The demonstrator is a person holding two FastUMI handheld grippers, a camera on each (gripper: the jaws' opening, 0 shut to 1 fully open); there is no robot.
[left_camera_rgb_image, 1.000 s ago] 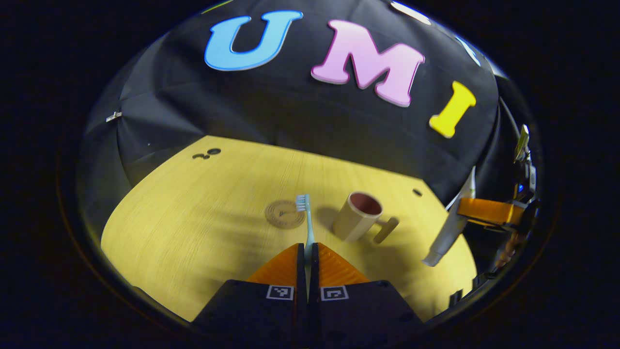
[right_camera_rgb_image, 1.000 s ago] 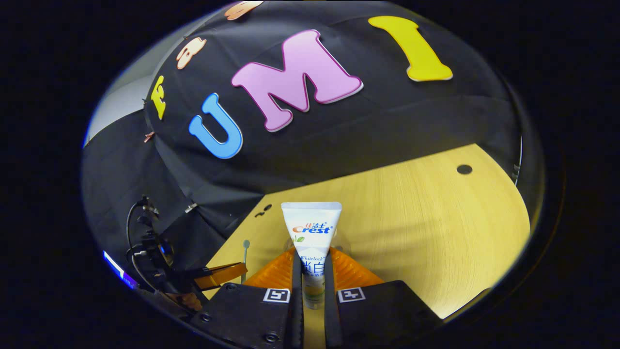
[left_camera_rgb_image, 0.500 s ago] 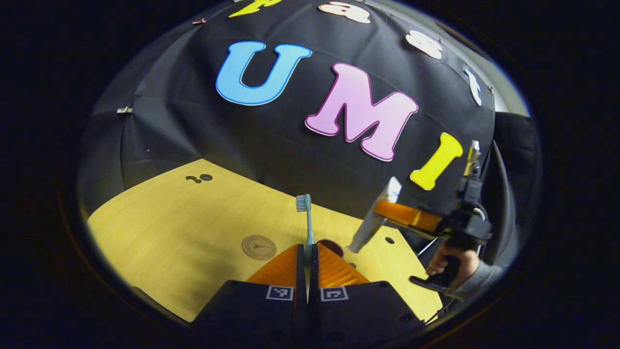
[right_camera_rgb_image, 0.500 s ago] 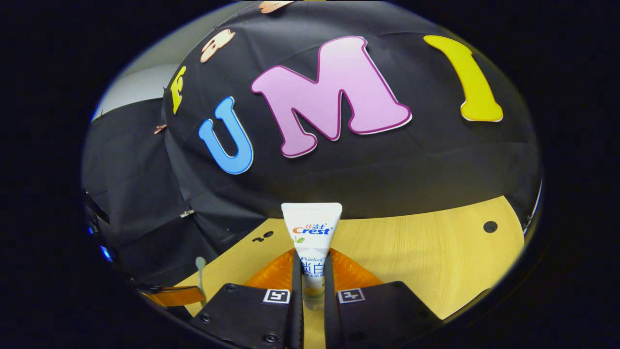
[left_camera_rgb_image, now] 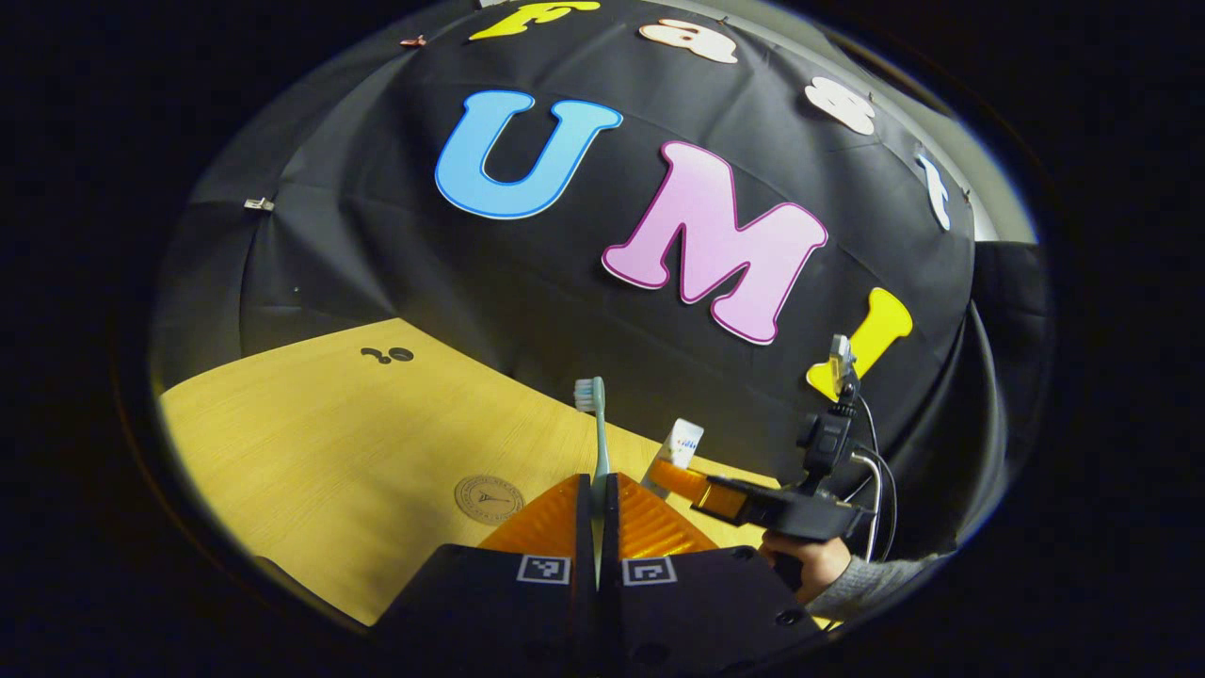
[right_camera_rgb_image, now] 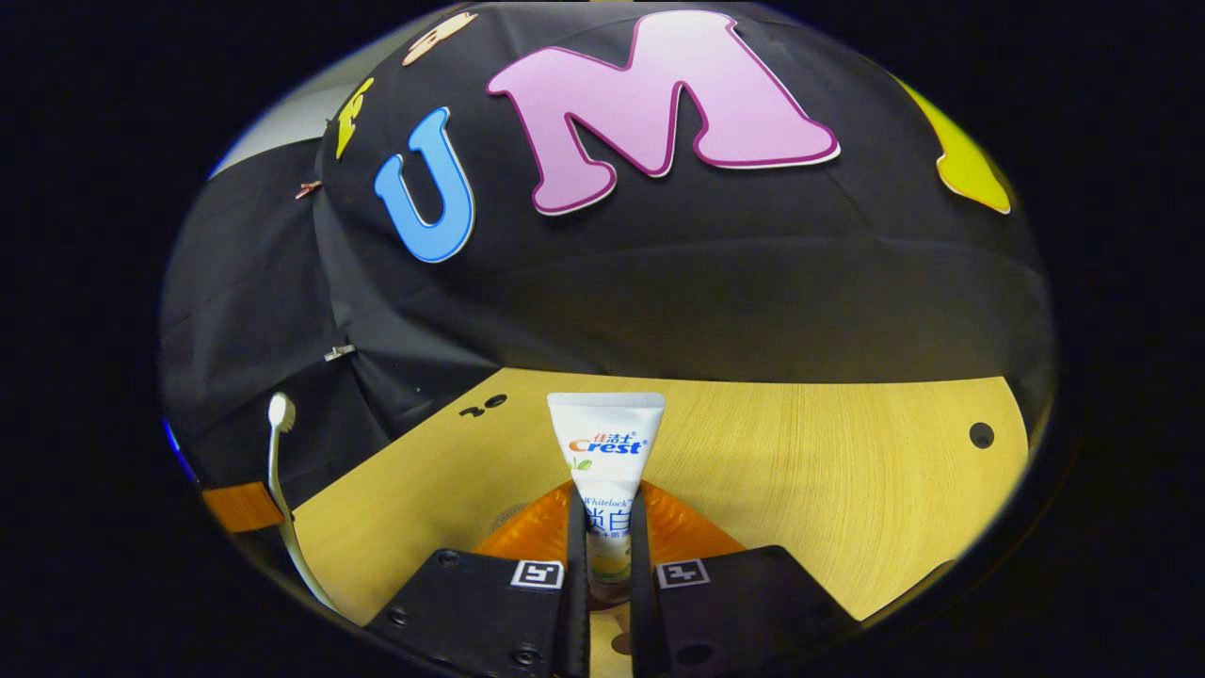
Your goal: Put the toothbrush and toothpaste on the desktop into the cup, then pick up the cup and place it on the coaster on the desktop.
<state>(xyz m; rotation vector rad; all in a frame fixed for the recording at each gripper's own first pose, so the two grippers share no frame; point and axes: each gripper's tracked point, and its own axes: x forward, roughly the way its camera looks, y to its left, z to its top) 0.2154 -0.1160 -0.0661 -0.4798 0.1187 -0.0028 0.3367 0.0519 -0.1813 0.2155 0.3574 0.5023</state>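
Note:
My left gripper (left_camera_rgb_image: pixel 598 482) is shut on the handle of a pale green toothbrush (left_camera_rgb_image: pixel 597 435), which stands upright with its bristles on top. The round brown coaster (left_camera_rgb_image: pixel 489 496) lies on the wooden desktop (left_camera_rgb_image: pixel 329 452) just left of those fingers. To their right, the right gripper (left_camera_rgb_image: pixel 680 476) holds the white toothpaste tube (left_camera_rgb_image: pixel 681 443) low over the desk. In the right gripper view, my right gripper (right_camera_rgb_image: pixel 602 497) is shut on the toothpaste tube (right_camera_rgb_image: pixel 605 441), crimped end up. At the far left there, the left gripper (right_camera_rgb_image: pixel 243 506) carries the toothbrush (right_camera_rgb_image: pixel 276 443). The cup is hidden.
A hand (left_camera_rgb_image: pixel 811 563) in a grey sleeve holds the right gripper's handle. The desktop (right_camera_rgb_image: pixel 847 490) has small dark holes (left_camera_rgb_image: pixel 388 355) (right_camera_rgb_image: pixel 981 434) near its back edge. The black cloth wall rises right behind the desk.
Both views have tilted upward. The right gripper with the toothpaste has dropped lower and come in beside my left fingers. The cup has slipped behind the fingers.

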